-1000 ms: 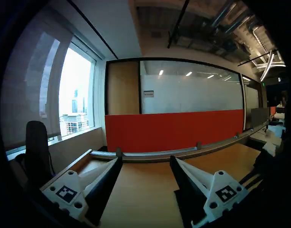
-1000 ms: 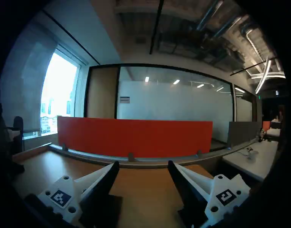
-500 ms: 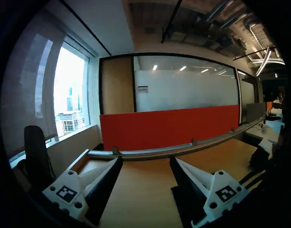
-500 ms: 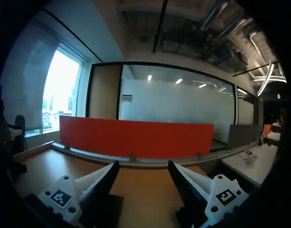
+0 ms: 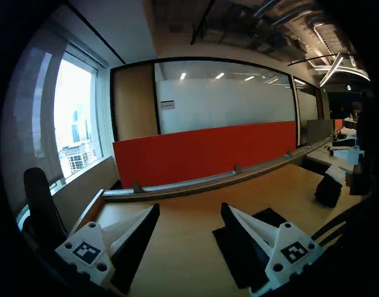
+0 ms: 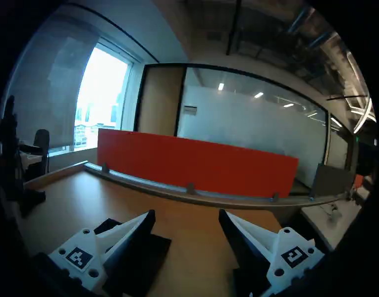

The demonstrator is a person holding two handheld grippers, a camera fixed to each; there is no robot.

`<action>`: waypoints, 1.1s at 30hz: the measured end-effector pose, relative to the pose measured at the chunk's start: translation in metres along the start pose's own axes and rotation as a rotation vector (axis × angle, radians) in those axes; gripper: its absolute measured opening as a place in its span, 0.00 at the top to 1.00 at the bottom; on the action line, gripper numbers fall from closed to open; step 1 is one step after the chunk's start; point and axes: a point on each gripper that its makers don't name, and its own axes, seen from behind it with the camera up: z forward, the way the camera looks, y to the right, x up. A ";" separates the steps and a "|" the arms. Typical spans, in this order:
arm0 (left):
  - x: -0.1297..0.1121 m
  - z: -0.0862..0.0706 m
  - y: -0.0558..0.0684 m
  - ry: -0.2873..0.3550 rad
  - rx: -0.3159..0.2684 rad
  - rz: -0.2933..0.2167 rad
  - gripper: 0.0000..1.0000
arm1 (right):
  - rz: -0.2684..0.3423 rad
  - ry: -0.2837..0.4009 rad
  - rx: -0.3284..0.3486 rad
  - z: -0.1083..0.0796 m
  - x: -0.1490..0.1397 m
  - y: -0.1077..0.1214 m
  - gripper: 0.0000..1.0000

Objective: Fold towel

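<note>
A long wooden desk [image 5: 189,252] runs up to a red divider panel [image 5: 204,151]. A dark towel [image 5: 268,217] lies flat on the desk, just under the left gripper [image 5: 189,205] and the right gripper [image 6: 186,213]. Both hover with jaws wide, holding nothing.

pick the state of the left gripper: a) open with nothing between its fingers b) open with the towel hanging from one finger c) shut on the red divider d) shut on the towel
a: the left gripper has its fingers spread apart over the wooden desk, while the dark towel lies flat on the desk, ungripped.
</note>
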 end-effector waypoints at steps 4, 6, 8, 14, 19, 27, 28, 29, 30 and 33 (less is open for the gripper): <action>-0.008 -0.002 0.007 -0.027 -0.034 0.005 0.08 | -0.018 -0.046 0.061 -0.001 -0.008 -0.009 0.00; -0.013 -0.003 0.010 -0.040 -0.047 0.010 0.08 | -0.029 -0.066 0.086 -0.001 -0.012 -0.013 0.00; -0.017 -0.003 0.013 -0.050 -0.059 0.016 0.08 | -0.041 -0.081 0.106 -0.002 -0.015 -0.017 0.00; -0.028 -0.003 0.023 -0.073 -0.084 0.050 0.08 | -0.063 -0.114 0.151 -0.002 -0.026 -0.026 0.00; -0.043 -0.002 0.034 -0.091 -0.104 0.067 0.08 | -0.069 -0.138 0.179 -0.002 -0.039 -0.032 0.00; -0.068 -0.003 0.053 -0.122 -0.143 0.072 0.08 | -0.080 -0.174 0.222 -0.003 -0.064 -0.043 0.00; -0.071 -0.003 0.054 -0.126 -0.145 0.075 0.08 | -0.081 -0.178 0.225 -0.003 -0.067 -0.043 0.00; -0.073 -0.003 0.055 -0.130 -0.147 0.077 0.08 | -0.082 -0.183 0.228 -0.003 -0.070 -0.044 0.00; -0.077 -0.003 0.056 -0.134 -0.149 0.079 0.08 | -0.084 -0.188 0.231 -0.002 -0.074 -0.044 0.00; -0.087 -0.002 0.058 -0.148 -0.154 0.085 0.08 | -0.088 -0.200 0.240 -0.001 -0.083 -0.046 0.00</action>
